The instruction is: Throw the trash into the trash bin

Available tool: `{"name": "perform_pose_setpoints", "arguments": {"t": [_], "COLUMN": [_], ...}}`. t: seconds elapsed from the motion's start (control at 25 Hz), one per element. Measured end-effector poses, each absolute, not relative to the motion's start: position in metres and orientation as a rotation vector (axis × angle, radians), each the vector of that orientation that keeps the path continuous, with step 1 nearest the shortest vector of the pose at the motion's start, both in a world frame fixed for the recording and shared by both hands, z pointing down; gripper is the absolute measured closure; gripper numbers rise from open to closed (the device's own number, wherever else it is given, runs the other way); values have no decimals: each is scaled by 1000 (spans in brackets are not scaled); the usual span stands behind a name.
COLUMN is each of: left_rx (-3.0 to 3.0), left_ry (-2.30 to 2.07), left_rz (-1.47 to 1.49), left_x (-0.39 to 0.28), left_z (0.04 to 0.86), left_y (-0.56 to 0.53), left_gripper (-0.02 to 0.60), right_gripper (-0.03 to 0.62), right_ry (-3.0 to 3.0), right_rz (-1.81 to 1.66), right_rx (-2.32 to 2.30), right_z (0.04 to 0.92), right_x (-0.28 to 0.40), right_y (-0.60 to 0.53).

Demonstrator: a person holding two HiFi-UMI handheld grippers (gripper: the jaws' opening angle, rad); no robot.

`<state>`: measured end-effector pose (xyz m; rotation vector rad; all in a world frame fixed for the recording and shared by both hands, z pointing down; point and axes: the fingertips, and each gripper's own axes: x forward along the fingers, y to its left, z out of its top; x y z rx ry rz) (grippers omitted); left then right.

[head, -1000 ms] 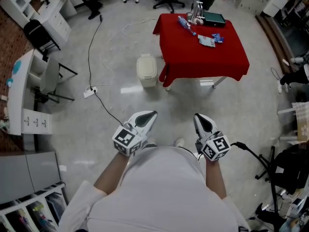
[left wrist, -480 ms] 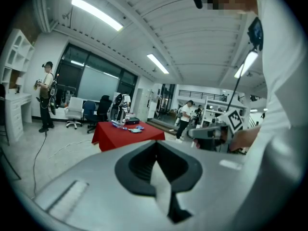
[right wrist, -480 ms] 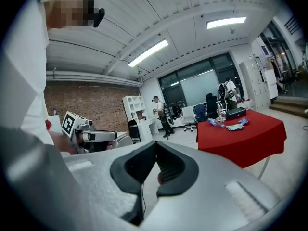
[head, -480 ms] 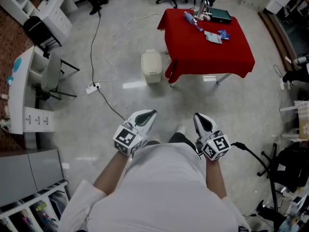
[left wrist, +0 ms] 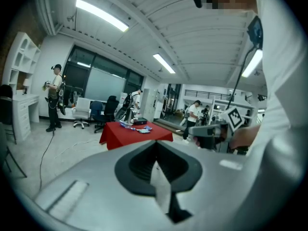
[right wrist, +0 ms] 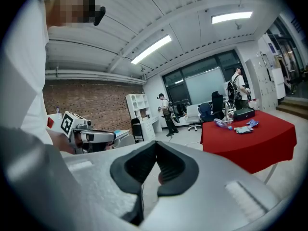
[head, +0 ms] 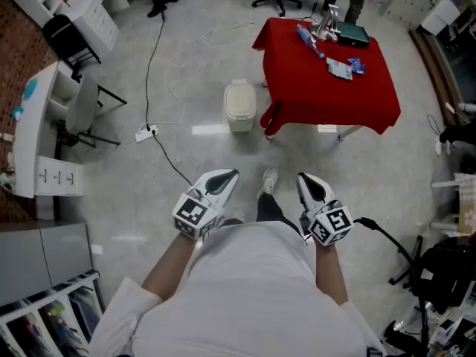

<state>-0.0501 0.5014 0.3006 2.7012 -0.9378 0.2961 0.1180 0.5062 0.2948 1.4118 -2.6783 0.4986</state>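
Both tongs are riding low in front of the person's body, and neither is carrying anything. In the head view the left tongs (head: 229, 175) and the right tongs (head: 305, 178) are pointing forward over bare floor (head: 186, 155), a shoe (head: 269, 180) showing between them. Looking along the left tongs (left wrist: 155, 150), the dark pads are meeting at the tips with nothing caught between them; only a pale sliver of floor is showing through further back. The right tongs (right wrist: 156, 150) are pressing together the same way, also empty.

What seems to be the trash is lying on the red tabletop (head: 320, 103), well apart from both tongs: crumpled blue and white wrappers (head: 343, 67) near the middle, and a blue bottle (head: 308, 39) lying on its side toward the far edge, next to a dark flat case (head: 355, 36). Which of these count as trash is a judgement; the wrappers are looking the likeliest. The trash bin (head: 241, 106), pale and with its lid down, is standing on the floor just beside the tabletop's left edge, nearer the person than the wrappers are.

By this reading the task is only beginning. Nothing is being held, nothing is visibly going into the bin, and the tabletop is out of reach. What is remaining is all of it: closing the gap, opening one pair of tongs, picking up the wrappers, getting the lid open and dropping them in.
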Motion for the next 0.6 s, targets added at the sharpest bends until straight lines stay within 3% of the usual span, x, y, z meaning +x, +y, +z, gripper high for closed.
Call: {"name": "perform_pose_setpoints", "arguments": {"t": [0.6], "left_rx": [2573], "left_ry": [-1100], "left_rz": [368], "left_x": [-25], "left_z": [322], "left_y": [388], "left_gripper": [577], "right_gripper": [594], "right_ry": [-2713], "right_rz": [533], "right_rx": [1301], "right_z": [314], "right_x": [144], "right_y": [371]}}
